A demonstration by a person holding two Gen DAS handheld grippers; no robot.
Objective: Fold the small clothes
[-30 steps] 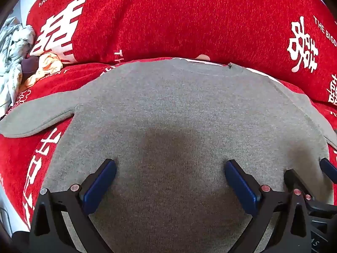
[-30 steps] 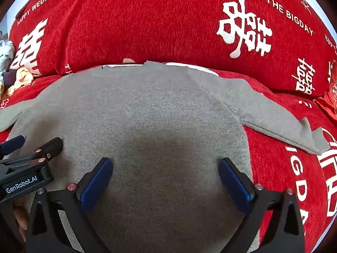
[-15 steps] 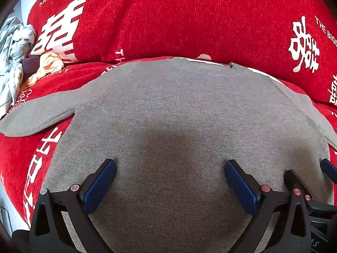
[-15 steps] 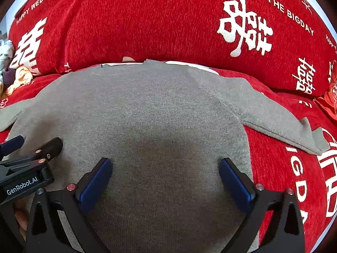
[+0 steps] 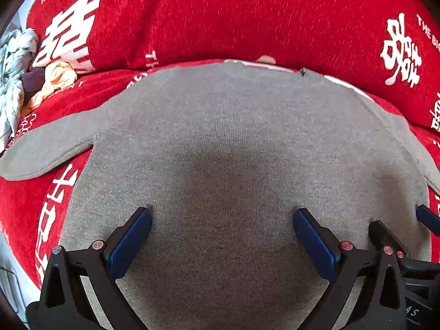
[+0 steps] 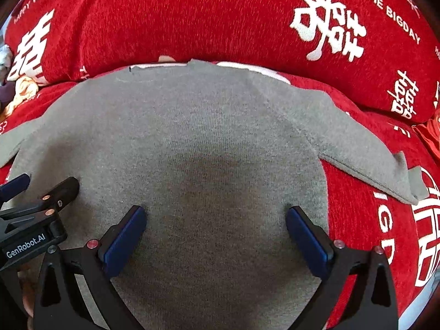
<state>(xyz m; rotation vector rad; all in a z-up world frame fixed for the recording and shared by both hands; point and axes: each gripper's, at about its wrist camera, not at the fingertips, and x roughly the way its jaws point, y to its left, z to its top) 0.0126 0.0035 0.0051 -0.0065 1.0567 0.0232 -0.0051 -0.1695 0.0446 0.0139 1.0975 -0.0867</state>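
Note:
A small grey knit sweater lies flat on the red sofa seat, neck toward the backrest, sleeves spread out left and right. It also fills the right wrist view. My left gripper is open and empty, its blue pads low over the sweater's lower body. My right gripper is open and empty, over the lower body just to the right of the left one. The right gripper's fingers show at the edge of the left wrist view.
The red sofa cover with white characters forms the seat and the backrest. A heap of other clothes, pale patterned and orange, lies at the far left of the seat. The sofa's front edge is at the lower left.
Almost nothing has changed; both grippers hover open over the sweater with only a slight drift of the view.

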